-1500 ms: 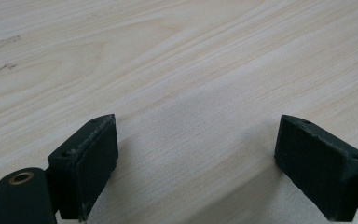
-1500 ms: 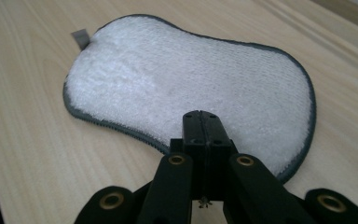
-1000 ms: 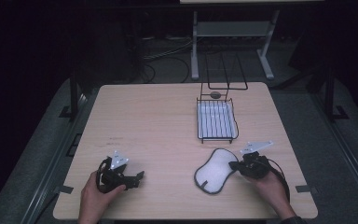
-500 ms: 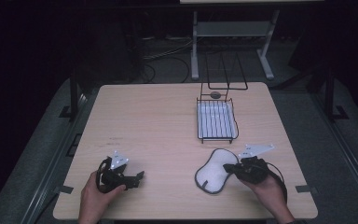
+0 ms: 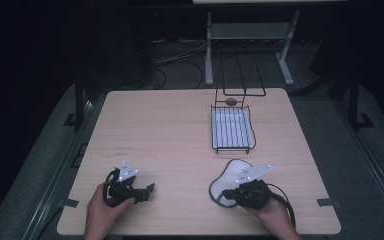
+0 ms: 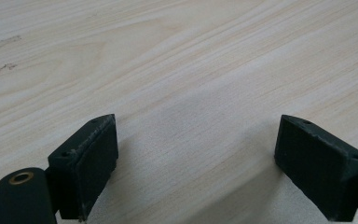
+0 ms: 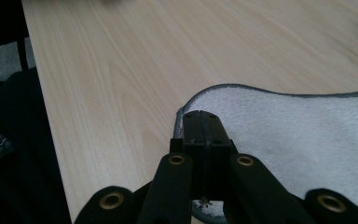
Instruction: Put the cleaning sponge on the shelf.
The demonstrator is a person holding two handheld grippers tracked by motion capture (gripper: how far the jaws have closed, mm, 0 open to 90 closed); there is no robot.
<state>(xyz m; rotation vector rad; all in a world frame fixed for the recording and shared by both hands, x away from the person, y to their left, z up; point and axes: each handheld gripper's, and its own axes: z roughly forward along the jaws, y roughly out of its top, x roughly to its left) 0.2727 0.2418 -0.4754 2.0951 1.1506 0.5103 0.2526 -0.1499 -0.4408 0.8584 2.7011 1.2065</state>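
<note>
A white padded cloth (image 5: 230, 172) with a grey rim lies flat near the table's front edge, right of centre. My right gripper (image 5: 225, 192) is over its near part, jaws pressed together and pointing left. In the right gripper view the shut tips (image 7: 201, 123) sit just at the grey rim of the cloth (image 7: 298, 135); I cannot tell whether any of the rim is pinched. My left gripper (image 5: 147, 190) rests at the front left with its jaws wide apart. The left gripper view has bare wood between the open gripper (image 6: 196, 163) jaws.
A white-lined wire tray (image 5: 214, 131) stands behind the cloth, with a tall wire frame (image 5: 240, 80) rising at its far end and a small dark round object (image 5: 231, 101) beside it. Past the table's far edge a metal stand (image 5: 250, 32) and cables sit on the floor.
My right gripper has slid left from the cloth's right side to over its near edge, jaws shut throughout. The cloth and the left gripper have stayed put.
</note>
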